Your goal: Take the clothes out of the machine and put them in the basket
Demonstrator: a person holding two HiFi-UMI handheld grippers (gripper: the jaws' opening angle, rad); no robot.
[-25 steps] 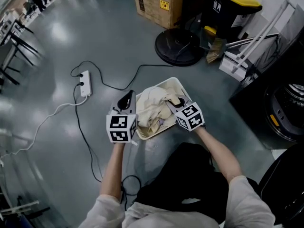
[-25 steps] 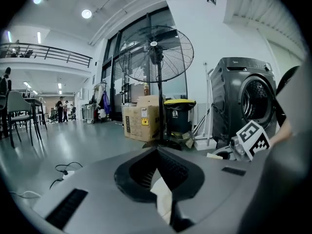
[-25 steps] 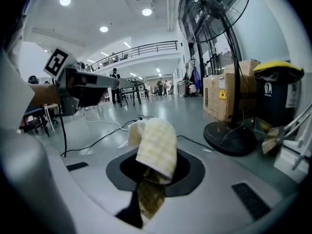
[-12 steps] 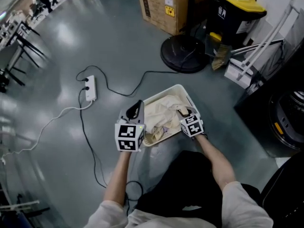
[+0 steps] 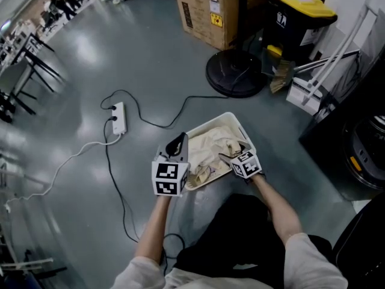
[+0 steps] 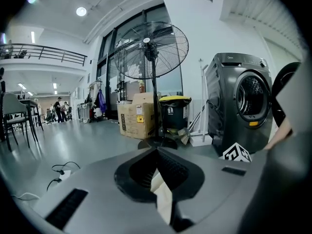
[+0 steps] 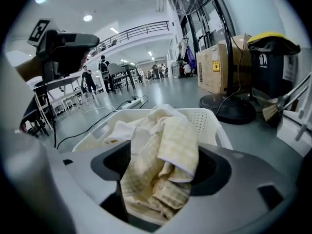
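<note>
Cream checked cloth (image 7: 168, 145) is seen bunched between the jaws of the right gripper (image 7: 158, 177). These jaws have just been opening and now stand wide apart, so the fabric is draped loosely in the gap and not pinched. The cloth hangs over the near rim of a white perforated plastic basket (image 7: 210, 117), in which more pale laundry is piled. In the head view the basket is set on a grey polished floor (image 5: 90, 53), directly in front of the person's knees, and the right gripper is held low over its near right corner.

The left gripper (image 5: 179, 142) is held just beside the basket's left rim, above it, with its jaws closed together at the tips. A pale sliver is visible in the gap beneath those tips, but it cannot be told whether cloth or basket is seen there.

A dark grey front-loading washing machine (image 6: 239, 101) is placed to the right, well apart from the basket. Beyond the basket, a black pedestal fan (image 6: 153, 50), a brown cardboard box (image 5: 207, 8) and a black bin with a yellow lid (image 5: 298, 5) are lined up. A white power strip (image 5: 120, 118) is laid on the floor to the left.
</note>
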